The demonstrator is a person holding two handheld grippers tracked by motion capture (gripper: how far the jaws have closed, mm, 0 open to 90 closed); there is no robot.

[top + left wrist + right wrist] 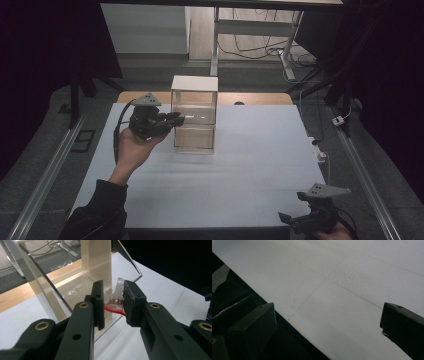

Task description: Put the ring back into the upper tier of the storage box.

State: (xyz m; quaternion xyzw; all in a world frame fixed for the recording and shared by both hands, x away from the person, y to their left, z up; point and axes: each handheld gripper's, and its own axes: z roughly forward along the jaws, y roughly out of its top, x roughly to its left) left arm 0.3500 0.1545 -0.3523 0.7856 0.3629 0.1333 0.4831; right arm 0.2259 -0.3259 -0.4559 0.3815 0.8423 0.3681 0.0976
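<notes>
floor: cables [260, 50] | desk legs [215, 42] | left: possibly a rail [47, 172]

Two grippers at a white table

The left gripper [172, 120] is held up beside a see-through box [194, 113] with two shelves, its tips touching the box's side. The right gripper [292, 219] sits low near the table [250, 170] edge, far from the box.

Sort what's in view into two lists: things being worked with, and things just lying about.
In play:
- left hand-held gripper, closed on a small clear plastic piece with a red base
- clear two-tier acrylic shelf box, right beside it

Lying about:
- right hand-held gripper, open, idle at the near edge of the white table
- cables on the floor
</notes>
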